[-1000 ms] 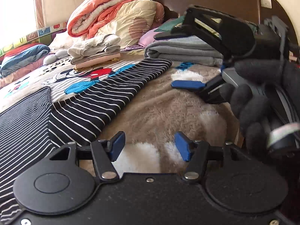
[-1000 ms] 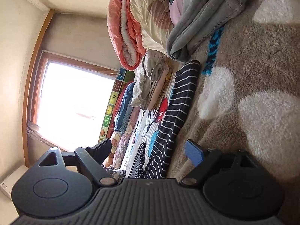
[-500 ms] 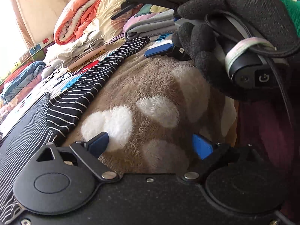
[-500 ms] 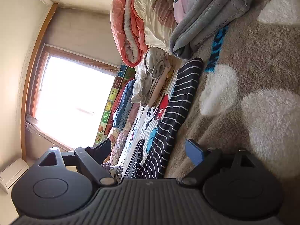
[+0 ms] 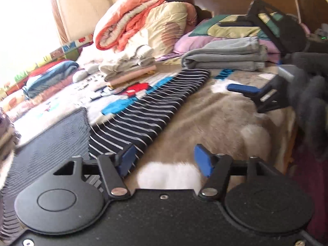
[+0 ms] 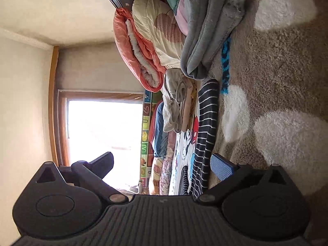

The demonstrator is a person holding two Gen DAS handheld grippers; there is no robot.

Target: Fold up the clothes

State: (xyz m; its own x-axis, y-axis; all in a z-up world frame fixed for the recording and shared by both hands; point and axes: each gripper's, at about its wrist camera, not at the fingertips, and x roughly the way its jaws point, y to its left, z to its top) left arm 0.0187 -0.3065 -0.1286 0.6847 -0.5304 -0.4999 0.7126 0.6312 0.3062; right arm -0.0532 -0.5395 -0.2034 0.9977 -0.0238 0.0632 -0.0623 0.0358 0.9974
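Note:
A black garment with white stripes point(image 5: 155, 110) lies flat on the bed, one long sleeve stretched toward the headboard. It also shows in the right wrist view point(image 6: 205, 131). My left gripper point(image 5: 165, 161) is open and empty, low over the brown fluffy blanket point(image 5: 215, 119), its left pad at the edge of the striped fabric. My right gripper point(image 6: 162, 163) is open and empty, turned on its side above the blanket point(image 6: 276, 78). In the left wrist view the right gripper point(image 5: 244, 56) shows at the right, held by a black-gloved hand.
A pile of folded light clothes point(image 5: 129, 65) sits beyond the garment. A folded grey blanket point(image 5: 225, 57), an orange quilt point(image 5: 131, 18) and pillows lie by the dark headboard. A cartoon-print sheet point(image 5: 86, 96) covers the bed. A bright window point(image 6: 104, 139) is at the left.
My left gripper has swung back left to the striped garment's edge and its jaws have narrowed a little. The right gripper has drawn back to the right and tilted.

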